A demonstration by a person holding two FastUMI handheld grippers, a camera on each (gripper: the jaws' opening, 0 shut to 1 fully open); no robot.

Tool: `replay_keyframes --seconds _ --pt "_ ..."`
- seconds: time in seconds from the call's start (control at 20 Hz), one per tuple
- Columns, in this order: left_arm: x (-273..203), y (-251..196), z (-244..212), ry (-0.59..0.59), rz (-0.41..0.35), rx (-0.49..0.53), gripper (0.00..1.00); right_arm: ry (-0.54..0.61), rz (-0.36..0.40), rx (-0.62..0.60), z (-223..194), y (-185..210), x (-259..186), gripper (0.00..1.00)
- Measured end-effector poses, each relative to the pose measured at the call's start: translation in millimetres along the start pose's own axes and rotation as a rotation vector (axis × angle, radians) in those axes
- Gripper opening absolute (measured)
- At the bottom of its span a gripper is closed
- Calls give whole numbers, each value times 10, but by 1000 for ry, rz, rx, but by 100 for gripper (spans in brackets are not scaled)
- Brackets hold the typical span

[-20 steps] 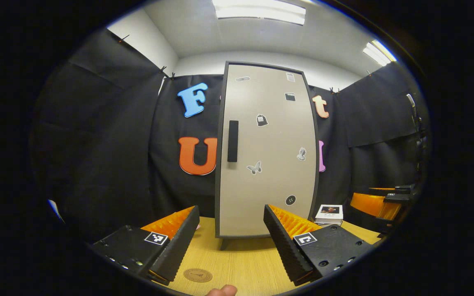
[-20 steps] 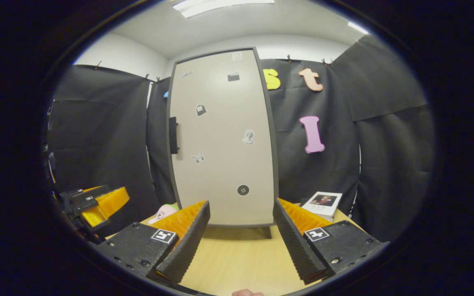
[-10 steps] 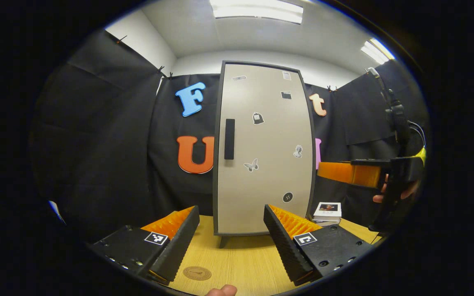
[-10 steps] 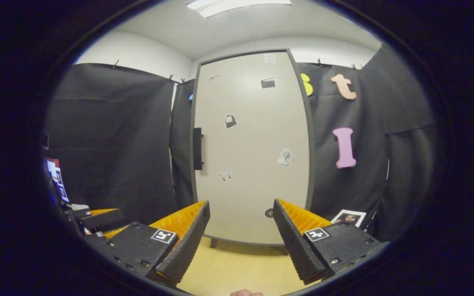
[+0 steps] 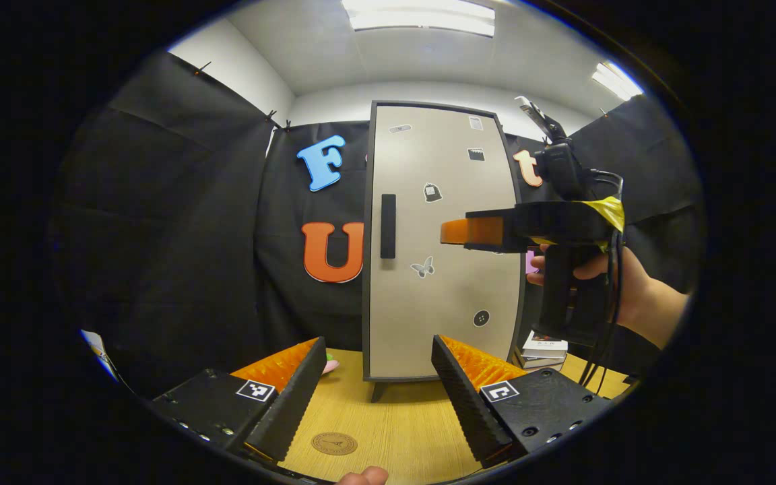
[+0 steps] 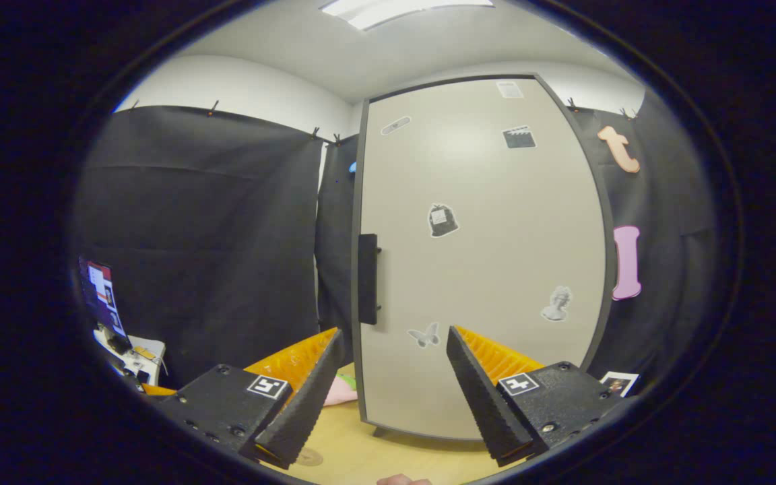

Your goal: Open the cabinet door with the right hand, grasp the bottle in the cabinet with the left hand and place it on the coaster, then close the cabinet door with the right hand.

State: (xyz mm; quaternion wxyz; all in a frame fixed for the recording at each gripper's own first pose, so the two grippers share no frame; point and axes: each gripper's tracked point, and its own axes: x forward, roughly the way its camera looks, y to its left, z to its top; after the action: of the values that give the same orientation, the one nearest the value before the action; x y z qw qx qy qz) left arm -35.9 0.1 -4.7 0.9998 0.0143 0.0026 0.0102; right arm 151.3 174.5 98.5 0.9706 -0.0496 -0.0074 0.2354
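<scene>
The right gripper view has the right gripper [image 6: 393,377] gaping empty before the shut cabinet door [image 6: 482,263], short of its handle [image 6: 368,279], so every step remains; the left gripper [image 5: 378,391] waits open above the coaster [image 5: 334,443], bottle unseen.

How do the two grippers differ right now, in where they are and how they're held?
The right gripper is raised in front of the cabinet door, level with its handle; the left gripper sits low over the table, back from the cabinet. The right gripper points sideways toward the handle; the left gripper points straight at the door. Both are open and hold nothing.
</scene>
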Motion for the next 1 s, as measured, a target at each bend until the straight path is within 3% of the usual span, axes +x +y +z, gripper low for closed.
replay_keyframes --seconds 0.05,0.45,0.5,0.55,1.0 --pt "0 11 11 -2 5 4 95 6 14 17 16 41 95 94" --pt "3 35 5 0 18 9 95 22 29 43 186 96 827 94" --pt "4 38 13 0 18 10 95 29 28 48 184 95 901 98" --pt "1 42 3 3 19 12 95 41 27 54 184 94 965 94" --pt "16 75 8 6 28 14 95 80 17 40 157 174 1389 94"
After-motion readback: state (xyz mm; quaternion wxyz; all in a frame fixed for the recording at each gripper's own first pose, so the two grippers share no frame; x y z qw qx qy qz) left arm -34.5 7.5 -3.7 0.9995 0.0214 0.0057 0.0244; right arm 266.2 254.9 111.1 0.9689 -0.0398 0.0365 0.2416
